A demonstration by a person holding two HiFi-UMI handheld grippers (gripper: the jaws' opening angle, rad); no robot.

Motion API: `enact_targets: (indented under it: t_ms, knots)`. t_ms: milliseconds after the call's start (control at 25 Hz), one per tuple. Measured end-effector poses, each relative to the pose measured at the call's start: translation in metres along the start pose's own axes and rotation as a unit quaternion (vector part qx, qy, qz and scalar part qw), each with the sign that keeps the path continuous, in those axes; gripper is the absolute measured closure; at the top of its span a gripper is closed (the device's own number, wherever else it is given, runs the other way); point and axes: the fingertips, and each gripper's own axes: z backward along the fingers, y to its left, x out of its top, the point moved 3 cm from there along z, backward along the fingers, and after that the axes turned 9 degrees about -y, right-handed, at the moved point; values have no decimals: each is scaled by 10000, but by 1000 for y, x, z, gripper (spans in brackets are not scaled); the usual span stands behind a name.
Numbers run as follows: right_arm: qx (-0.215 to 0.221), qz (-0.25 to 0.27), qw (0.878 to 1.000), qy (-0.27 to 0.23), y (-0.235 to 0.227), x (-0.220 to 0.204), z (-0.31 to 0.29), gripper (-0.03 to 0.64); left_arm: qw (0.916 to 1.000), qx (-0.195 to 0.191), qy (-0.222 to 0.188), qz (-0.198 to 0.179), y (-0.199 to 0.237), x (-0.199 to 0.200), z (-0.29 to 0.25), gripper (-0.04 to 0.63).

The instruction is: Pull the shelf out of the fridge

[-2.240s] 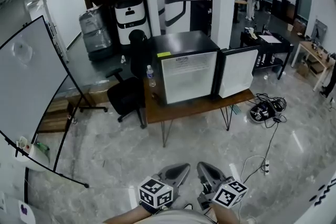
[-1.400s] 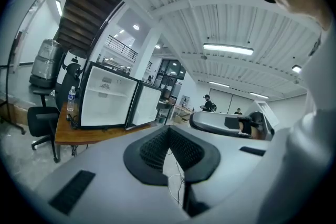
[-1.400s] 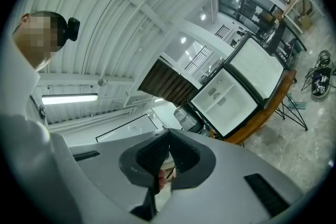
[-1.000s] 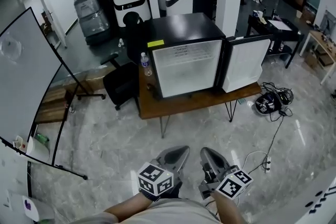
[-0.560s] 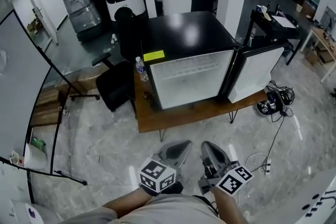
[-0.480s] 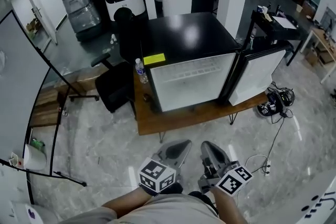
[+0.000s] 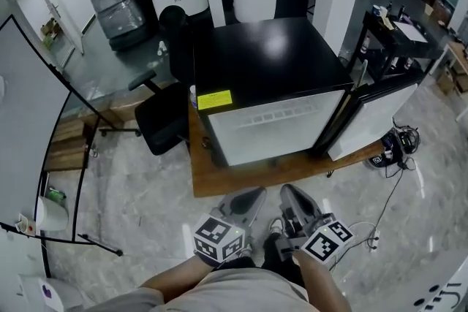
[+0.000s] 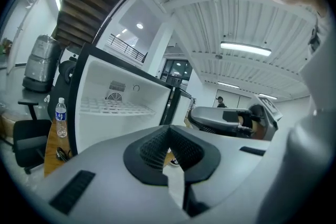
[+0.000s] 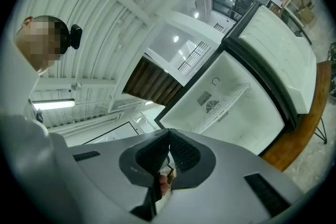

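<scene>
The black compact fridge (image 7: 270,77) stands open, white wire shelf (image 8: 113,107) inside; left tool (image 7: 247,202) and right tool (image 7: 296,202), pressed together, empty, hang short of it. The whole pull remains.

white wire shelf (image 8: 113,107), level, inside open fridge (image 7: 268,66)

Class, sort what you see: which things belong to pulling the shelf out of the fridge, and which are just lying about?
For the job: fridge, its open door, shelf inside, left gripper, right gripper (both jaws shut, empty).
Lying about: water bottle, office chair, whiteboard, floor cables.
</scene>
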Motion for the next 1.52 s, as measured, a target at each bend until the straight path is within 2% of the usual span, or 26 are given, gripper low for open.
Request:
enact_targets:
  t_ms: [240, 360, 480, 720, 840, 1000, 1280, 1400, 1520]
  knots:
    - [289, -6, 9992, 281, -36, 22, -44, 600, 9987, 463, -181, 77, 27, 10, -43, 589]
    - [381, -72, 9984, 401, -57, 33, -57, 600, 9968, 720, -242, 233, 38, 8, -62, 589]
    - [408, -162, 9978, 498, -80, 43, -71, 600, 9925, 965, -383, 638, 54, 7, -81, 589]
    - [307, -363, 9974, 533, -121, 52, -94, 600, 9763, 1384, -725, 1496, 90, 0, -105, 589]
    - [159, -605, 9968, 505, -140, 48, -101, 598, 9597, 1539, -956, 2150, 111, -9, -111, 589]
    - [-38, -1191, 9923, 326, -165, 43, -112, 598, 9275, 1707, -1390, 3022, 140, -17, -116, 588]
    - [-489, -1873, 9810, -133, -207, 38, -127, 596, 8858, 1838, -1893, 3817, 172, -27, -124, 588]
    - [-648, -2134, 9746, -218, -221, 32, -134, 595, 8765, 2073, -1842, 3935, 182, -35, -120, 586]
    - [-737, -2311, 9699, -231, -231, 29, -139, 587, 8717, 1899, -1982, 4060, 182, -35, -125, 556]
